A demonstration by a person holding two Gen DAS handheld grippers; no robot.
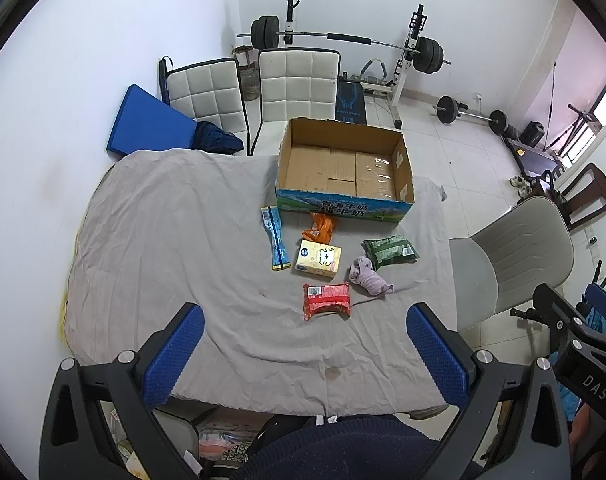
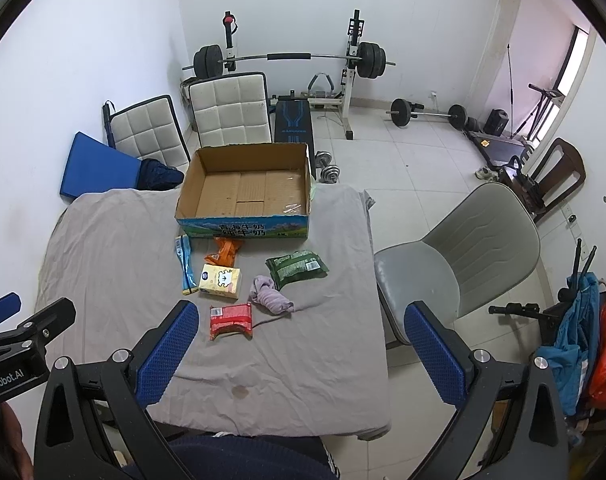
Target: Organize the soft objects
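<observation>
An open empty cardboard box [image 1: 345,168] [image 2: 245,190] stands at the far side of a table covered by a grey cloth [image 1: 163,240] [image 2: 115,248]. In front of it lie a blue packet [image 1: 274,238] [image 2: 185,266], an orange packet [image 1: 319,229] [image 2: 223,254], a yellow tissue pack [image 1: 318,258] [image 2: 221,280], a green packet [image 1: 390,251] [image 2: 297,266], a crumpled lilac cloth [image 1: 369,277] [image 2: 270,295] and a red packet [image 1: 327,300] [image 2: 231,321]. My left gripper [image 1: 305,350] and right gripper [image 2: 301,352] are both open and empty, held above the table's near edge.
A grey swivel chair [image 1: 511,264] [image 2: 459,256] stands right of the table. Two white padded chairs [image 1: 295,80] [image 2: 227,108] and a blue mat [image 1: 143,124] stand behind it. A barbell rack [image 2: 291,60] and loose weights stand by the far wall.
</observation>
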